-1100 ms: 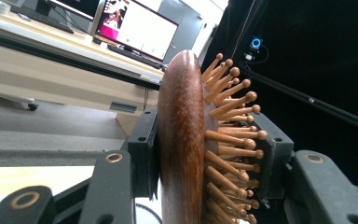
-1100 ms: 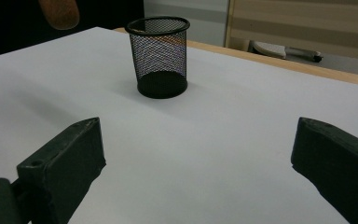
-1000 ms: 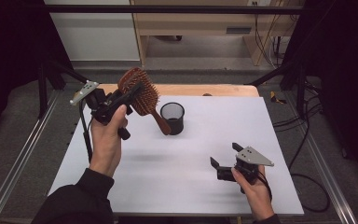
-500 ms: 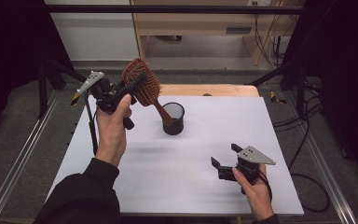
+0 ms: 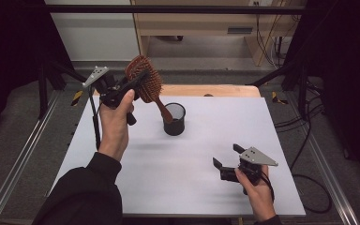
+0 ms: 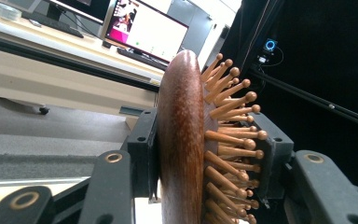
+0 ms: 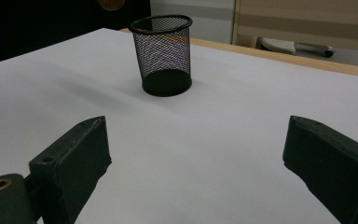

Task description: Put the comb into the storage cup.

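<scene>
White bench top w/ wood strip along far edge; dark room, monitors behind.

L gripper (image 5: 136,84) is clamped on the hairbrush (image 5: 145,84) head, one jaw on the wood back, other on the bristle pins, held in the air above the far-left part of the bench (image 5: 206,154). Brush long axis is tilted: head up-left, handle pointing down-right toward the mesh cup (image 5: 174,119) near the far edge, tip at about its rim. R gripper (image 5: 228,165) rests near the front-right corner, jaws wide apart, nothing in them. Risks, imo: pins give a springy grip, so brush could twist/slip; handle could catch the rim and tip the light cup.
</scene>
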A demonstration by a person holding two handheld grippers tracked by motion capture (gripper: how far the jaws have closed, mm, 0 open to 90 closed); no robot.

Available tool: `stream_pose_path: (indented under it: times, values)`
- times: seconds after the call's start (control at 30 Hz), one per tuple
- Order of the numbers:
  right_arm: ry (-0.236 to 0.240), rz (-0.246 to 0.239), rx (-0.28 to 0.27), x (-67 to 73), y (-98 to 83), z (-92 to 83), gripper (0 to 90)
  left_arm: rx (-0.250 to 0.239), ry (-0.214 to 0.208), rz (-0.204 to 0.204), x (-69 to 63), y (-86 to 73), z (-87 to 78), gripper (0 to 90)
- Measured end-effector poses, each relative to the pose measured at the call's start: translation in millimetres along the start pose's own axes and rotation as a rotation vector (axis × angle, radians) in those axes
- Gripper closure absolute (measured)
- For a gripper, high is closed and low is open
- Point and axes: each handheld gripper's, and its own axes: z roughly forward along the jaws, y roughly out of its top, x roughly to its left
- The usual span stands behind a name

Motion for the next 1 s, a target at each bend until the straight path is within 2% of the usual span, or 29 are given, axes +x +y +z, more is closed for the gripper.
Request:
stream_pose_path:
  times: [0.63, 1.0]
  values:
    - [-0.011, -0.004, -0.024, -0.9, 0.4, -1.7, 6.3, 0.005, 0.006, 0.025, -0.2, 2.8, 12.8, 51.5]
    - [-0.013, -0.004, -0.031, -1.1, 0.5, -2.2, 6.4, 0.006, 0.010, 0.019, 1.2, 0.5, 21.6, 51.5]
